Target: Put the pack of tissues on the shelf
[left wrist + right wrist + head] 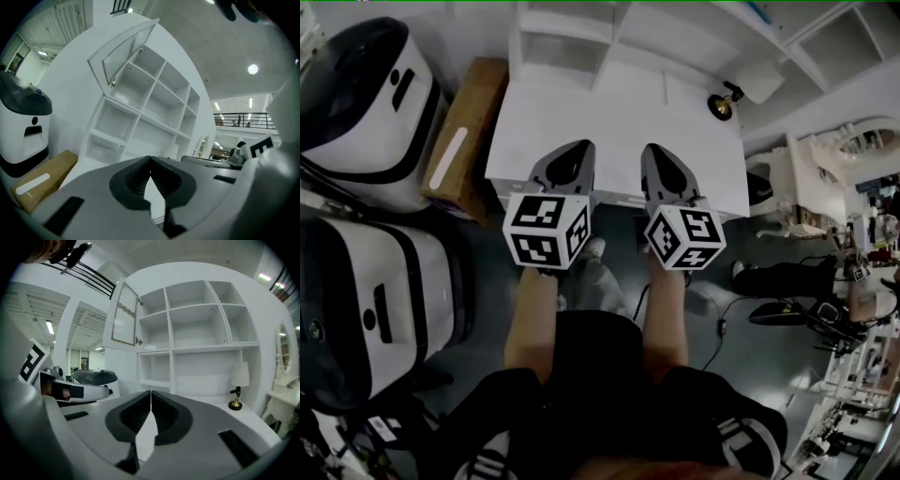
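No pack of tissues shows in any view. The white shelf unit [581, 42] stands at the back of a white desk [619, 112], with open cubbies [197, 324] and a hinged door [124, 51] swung open at its upper left. My left gripper [575, 150] and right gripper [654, 155] are held side by side above the desk's front edge. Both point at the shelf. Each has its jaws closed tip to tip with nothing between them, as seen at the left gripper [150, 161] and the right gripper [151, 397].
A small lamp [745, 89] with a brass base [235, 404] stands at the desk's right end. A brown cardboard box [469, 131] lies left of the desk. Two large white-and-black machines [366, 94] stand at the left. The person's legs [600, 309] are below the grippers.
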Tool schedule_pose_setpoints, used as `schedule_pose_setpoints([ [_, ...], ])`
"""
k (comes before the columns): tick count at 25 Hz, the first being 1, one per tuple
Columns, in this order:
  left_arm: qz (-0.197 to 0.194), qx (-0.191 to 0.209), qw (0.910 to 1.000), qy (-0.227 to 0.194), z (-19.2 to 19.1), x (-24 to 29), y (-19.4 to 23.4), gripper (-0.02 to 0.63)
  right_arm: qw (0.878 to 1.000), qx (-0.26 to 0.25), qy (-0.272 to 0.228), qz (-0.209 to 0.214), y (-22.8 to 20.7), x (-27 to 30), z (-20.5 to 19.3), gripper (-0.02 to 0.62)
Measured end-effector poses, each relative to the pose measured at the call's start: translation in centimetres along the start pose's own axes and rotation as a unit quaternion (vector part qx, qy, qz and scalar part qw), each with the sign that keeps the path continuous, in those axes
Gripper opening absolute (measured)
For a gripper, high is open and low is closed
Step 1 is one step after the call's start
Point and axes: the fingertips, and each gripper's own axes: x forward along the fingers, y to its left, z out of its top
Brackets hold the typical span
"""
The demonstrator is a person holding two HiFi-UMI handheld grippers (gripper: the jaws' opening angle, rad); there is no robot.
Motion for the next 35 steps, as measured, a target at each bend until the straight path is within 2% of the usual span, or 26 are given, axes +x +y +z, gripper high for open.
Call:
schedule_pose_setpoints([
  [5, 0.008, -0.008, 0.9999, -0.004, -0.3, 1.7, 0.0, 0.011, 1.0, 0.01, 0.003, -0.015, -2.9, -0.1, -0.6, 0.021],
  [10, 0.025, 0.004, 0.9997, -0.004, 0.1, 1.9, 0.4, 0.011, 1.0, 0.022, -0.004, 0.013, -2.7, 1.6, -0.4, 0.021],
  [17, 0.101, 0.012, 0.9948, -0.005, 1.0, 1.0, 5.4, 0.011, 0.995, 0.032, -0.002, 0.09, 0.6, 6.0, -0.6, 0.021],
  [20, 0.135, 0.006, 0.9908, -0.015, 1.4, 0.8, 7.2, 0.011, 0.994, 0.04, 0.0, 0.106, 0.8, 7.5, -0.7, 0.021],
  [28, 0.167, 0.021, 0.9858, 0.004, 1.5, 8.1, 9.2, 0.011, 0.989, 0.064, 0.006, 0.136, -3.3, 13.8, -1.6, 0.021],
  [35, 0.165, 0.049, 0.9848, 0.023, 3.2, 15.1, 8.9, 0.011, 0.987, 0.11, -0.015, 0.119, -10.5, 18.5, 0.0, 0.021],
])
